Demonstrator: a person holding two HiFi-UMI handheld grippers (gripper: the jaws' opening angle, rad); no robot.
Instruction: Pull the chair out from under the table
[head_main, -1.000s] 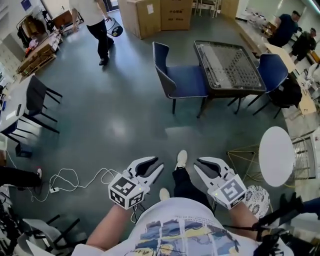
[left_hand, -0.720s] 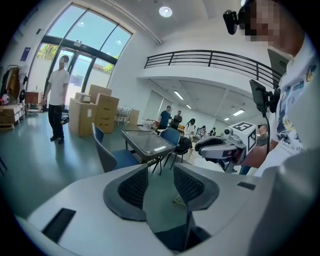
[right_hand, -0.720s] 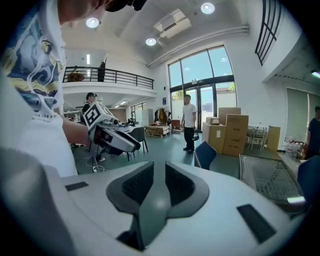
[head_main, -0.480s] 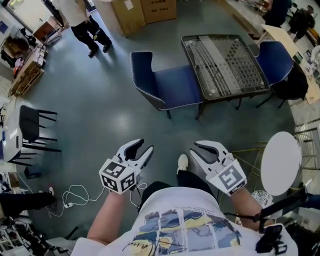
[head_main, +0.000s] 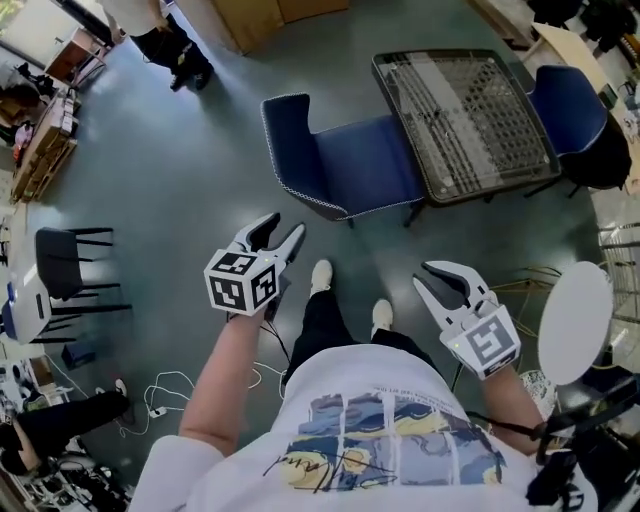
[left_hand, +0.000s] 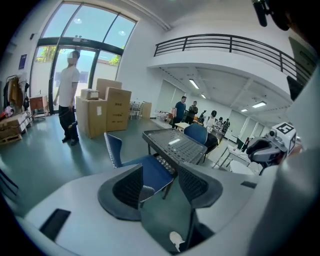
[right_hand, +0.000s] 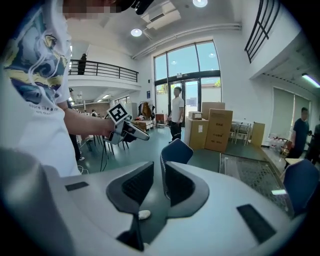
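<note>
Two empty: left tongs (head_main: 285, 226) opening, right tongs (head_main: 424, 274) narrowly apart; chair (head_main: 355, 165) on grey floor (head_main: 170, 170).

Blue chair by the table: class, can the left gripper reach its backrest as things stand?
Probably yes: only bare floor lies between the left gripper and the blue chair, and its jaws are opening, empty.
</note>
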